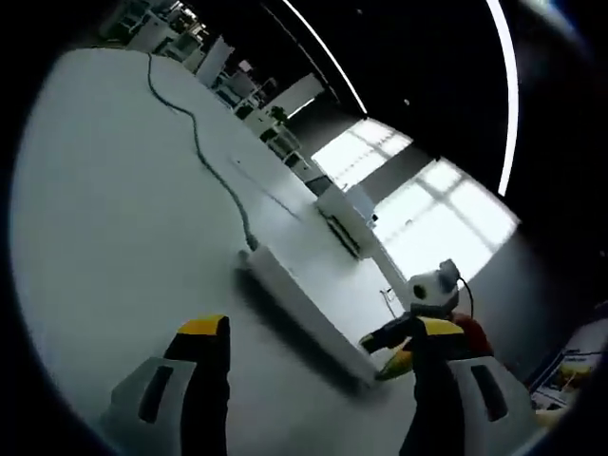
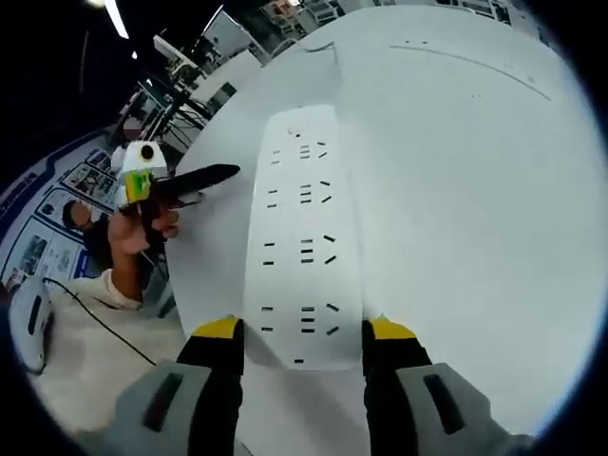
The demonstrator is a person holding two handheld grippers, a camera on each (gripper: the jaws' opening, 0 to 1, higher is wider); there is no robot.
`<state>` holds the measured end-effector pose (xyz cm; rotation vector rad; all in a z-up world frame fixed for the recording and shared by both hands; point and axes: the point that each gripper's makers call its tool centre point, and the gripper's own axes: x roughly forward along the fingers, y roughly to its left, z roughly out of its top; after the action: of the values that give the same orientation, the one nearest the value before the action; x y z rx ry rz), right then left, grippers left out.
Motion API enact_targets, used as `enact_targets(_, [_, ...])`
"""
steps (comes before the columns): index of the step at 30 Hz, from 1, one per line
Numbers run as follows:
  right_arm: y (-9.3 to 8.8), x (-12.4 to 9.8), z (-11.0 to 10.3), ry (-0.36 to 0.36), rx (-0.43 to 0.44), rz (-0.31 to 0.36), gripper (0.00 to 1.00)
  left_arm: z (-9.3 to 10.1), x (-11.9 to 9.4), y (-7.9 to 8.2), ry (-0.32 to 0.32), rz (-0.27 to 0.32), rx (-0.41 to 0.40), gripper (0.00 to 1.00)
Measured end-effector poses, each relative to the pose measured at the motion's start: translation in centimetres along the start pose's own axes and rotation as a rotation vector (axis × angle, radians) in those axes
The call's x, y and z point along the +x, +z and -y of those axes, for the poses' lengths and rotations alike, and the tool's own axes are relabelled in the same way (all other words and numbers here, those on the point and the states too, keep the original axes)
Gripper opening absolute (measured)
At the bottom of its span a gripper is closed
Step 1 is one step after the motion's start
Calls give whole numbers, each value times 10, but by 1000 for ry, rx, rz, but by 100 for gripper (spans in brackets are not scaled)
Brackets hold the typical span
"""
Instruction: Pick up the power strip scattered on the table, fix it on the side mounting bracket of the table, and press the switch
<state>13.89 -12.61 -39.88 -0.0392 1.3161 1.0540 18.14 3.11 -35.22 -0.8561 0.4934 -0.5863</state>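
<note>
Right now the white power strip (image 2: 304, 242) is lying flat on the white table (image 2: 475, 190), running up the middle of the right gripper view with its rows of sockets facing the camera. The right gripper (image 2: 302, 334) is rising from the bottom of that frame, its yellow-tipped jaws standing on either side of the strip's near end and pressing against its two long edges, so it is clasping the strip. At the left of the same frame, the left gripper (image 2: 204, 179) is reaching in over the table edge, held by a person's hand (image 2: 142, 228); its dark jaws look closed together, though they are too small to be sure.

Seen from the left gripper view, the power strip (image 1: 304, 309) is stretching diagonally across the lower centre, with its dark cable (image 1: 195, 128) trailing away toward the upper left across the table (image 1: 104, 218). The left gripper (image 1: 323, 332) is spread wide at the bottom with nothing between its jaws. The right gripper (image 1: 389, 351) is meeting the strip's far end at lower right.
</note>
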Motion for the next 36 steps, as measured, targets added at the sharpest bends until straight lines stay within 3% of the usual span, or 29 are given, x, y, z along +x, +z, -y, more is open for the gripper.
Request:
enact_targets(8, [0, 0, 0, 2, -7, -5, 46, -2, 13, 0, -17, 31, -162, 79])
enact_targets(12, [0, 0, 1, 6, -6, -5, 46, -1, 23, -3, -35, 31, -286, 79])
enact_targets(29, [0, 0, 1, 10, -6, -5, 46, 9, 45, -11, -57, 35, -435, 77])
enact_targets(36, [1, -1, 3, 6, -7, -5, 46, 3, 52, -5, -63, 38, -490, 75])
